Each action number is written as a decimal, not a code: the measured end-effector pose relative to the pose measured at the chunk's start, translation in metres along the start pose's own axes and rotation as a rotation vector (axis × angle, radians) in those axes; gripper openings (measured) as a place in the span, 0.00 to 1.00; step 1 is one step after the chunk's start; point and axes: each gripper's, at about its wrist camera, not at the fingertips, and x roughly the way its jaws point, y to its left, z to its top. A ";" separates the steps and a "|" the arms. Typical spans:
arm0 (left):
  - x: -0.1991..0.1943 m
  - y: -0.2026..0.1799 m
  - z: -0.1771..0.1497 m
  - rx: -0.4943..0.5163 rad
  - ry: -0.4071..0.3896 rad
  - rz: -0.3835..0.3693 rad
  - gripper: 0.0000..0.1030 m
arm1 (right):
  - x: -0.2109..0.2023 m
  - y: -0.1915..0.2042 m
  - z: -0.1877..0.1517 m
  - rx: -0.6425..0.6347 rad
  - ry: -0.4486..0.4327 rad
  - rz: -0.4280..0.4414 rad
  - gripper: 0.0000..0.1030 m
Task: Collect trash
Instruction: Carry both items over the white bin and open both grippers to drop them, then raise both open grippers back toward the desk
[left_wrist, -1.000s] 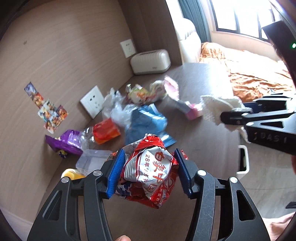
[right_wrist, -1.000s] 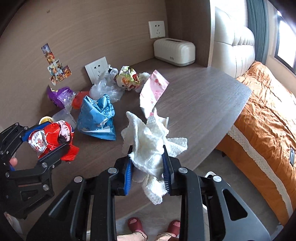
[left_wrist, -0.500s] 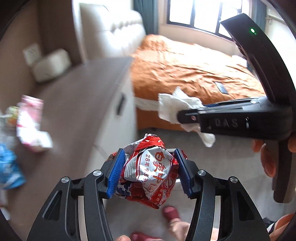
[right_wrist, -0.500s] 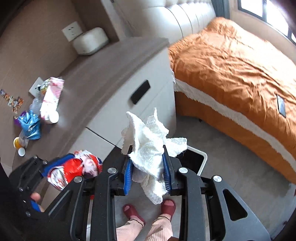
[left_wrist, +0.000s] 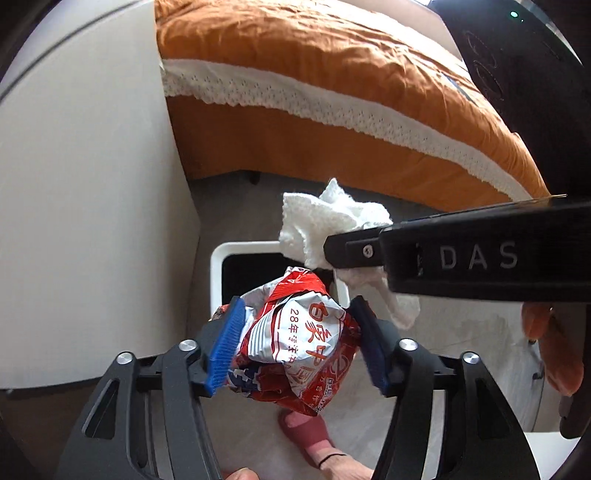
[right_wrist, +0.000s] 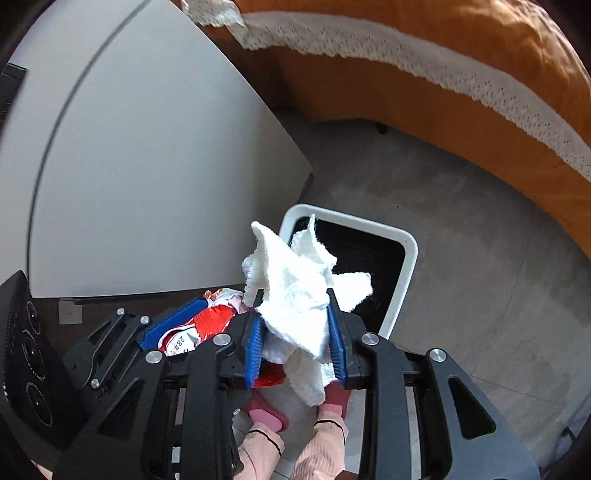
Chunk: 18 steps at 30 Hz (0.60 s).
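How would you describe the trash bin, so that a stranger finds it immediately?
Start at the orange bed, then look down to the grey floor beside the white cabinet. The trash bin stands there, under both grippers: a white rounded rim around a black inside, the only open container in view.

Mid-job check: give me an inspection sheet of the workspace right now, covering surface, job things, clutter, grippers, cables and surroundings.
Surface: grey floor, bare around the bin.
Job's things: white-rimmed trash bin with dark inside, below both grippers; red and white snack wrapper; crumpled white paper towel.
Clutter: nothing seen on the floor.
Grippers: left gripper jaws opening, wrapper between them with its left side clear of the blue pad; right gripper jaws opening, towel between them.
Cables: nothing seen.
Surroundings: white cabinet side beside the bin; bed with orange cover and lace trim; person's pink slippers under the grippers.
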 end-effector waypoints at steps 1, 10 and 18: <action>0.010 -0.001 -0.003 0.001 0.008 -0.009 0.83 | 0.013 -0.005 0.000 0.011 0.023 0.002 0.78; 0.033 -0.003 -0.017 0.033 0.065 0.030 0.95 | 0.024 -0.025 -0.012 0.064 0.020 -0.047 0.95; -0.045 -0.007 0.004 -0.043 -0.021 0.063 0.95 | -0.070 0.009 -0.016 0.018 -0.144 -0.076 0.95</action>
